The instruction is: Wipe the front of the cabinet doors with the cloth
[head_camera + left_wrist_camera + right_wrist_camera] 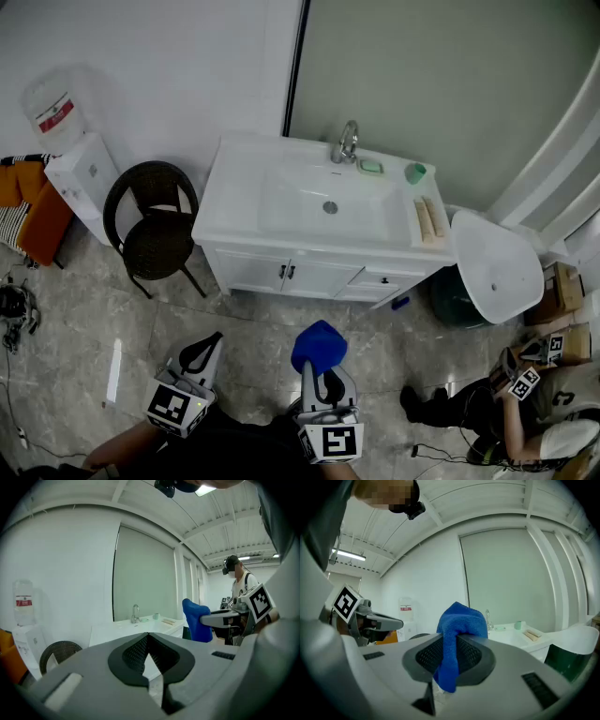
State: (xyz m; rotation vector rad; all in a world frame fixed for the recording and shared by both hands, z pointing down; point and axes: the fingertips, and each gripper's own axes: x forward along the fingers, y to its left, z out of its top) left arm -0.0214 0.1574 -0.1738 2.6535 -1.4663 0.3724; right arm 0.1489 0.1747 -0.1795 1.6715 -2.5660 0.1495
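Note:
A white vanity cabinet (281, 274) with two doors and dark handles stands against the wall, a sink basin (323, 202) in its top. My right gripper (322, 361) is shut on a blue cloth (318, 345), held well in front of the cabinet above the floor. The cloth (457, 641) bulges above the pinched jaws and hangs below them. To the left of it, my left gripper (208, 345) is shut with nothing in it; its jaws (149, 654) meet tip to tip. The cloth (196, 619) and the cabinet top (133, 626) also show in the left gripper view.
A dark wicker chair (153, 223) stands left of the cabinet, a water dispenser (77, 169) beyond it. A white basin (495, 262) and a green bin (452, 298) sit to the right. A person (511, 412) crouches at lower right. Cables (14, 314) lie on the marble floor.

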